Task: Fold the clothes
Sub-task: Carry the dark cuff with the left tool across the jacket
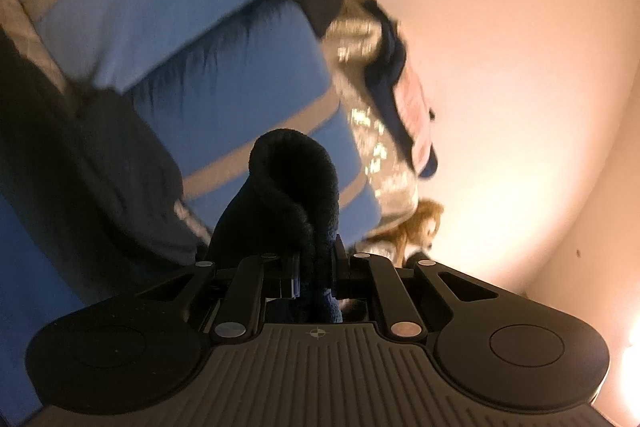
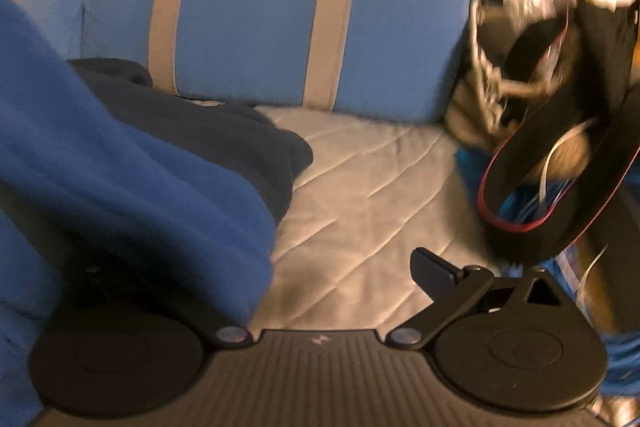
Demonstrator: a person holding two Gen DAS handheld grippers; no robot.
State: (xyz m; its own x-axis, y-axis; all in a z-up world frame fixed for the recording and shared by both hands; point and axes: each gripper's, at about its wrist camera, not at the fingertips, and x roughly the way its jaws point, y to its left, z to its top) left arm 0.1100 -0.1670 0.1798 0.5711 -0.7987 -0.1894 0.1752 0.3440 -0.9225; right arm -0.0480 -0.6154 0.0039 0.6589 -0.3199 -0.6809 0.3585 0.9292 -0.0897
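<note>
Quilted pale bedding (image 2: 360, 179) is spreading under the right gripper (image 2: 340, 275), with a blue pillow with tan stripes (image 2: 280, 7) standing against the far side. Its jaws are standing wide apart, only the right finger (image 2: 436, 273) showing clear; the left one is lying hidden under a bright blue fleece garment (image 2: 132, 163) that is draping over that side of the tool, so whether it is touching the pad cannot be told. A dark garment (image 2: 224, 135) is lying on the bedding just beyond the fleece. A black bag with a red rim (image 2: 560, 163) is sitting to the right, blurred.

On the other side, the left gripper (image 1: 314, 267) is pinching nearly closed on a fold of dark navy fluffy fabric (image 1: 292, 183), which is bulging up in front of the fingers. Behind it the striped pillows (image 1: 248, 95) are leaning, and a plain wall (image 1: 500, 47) is glowing warm
</note>
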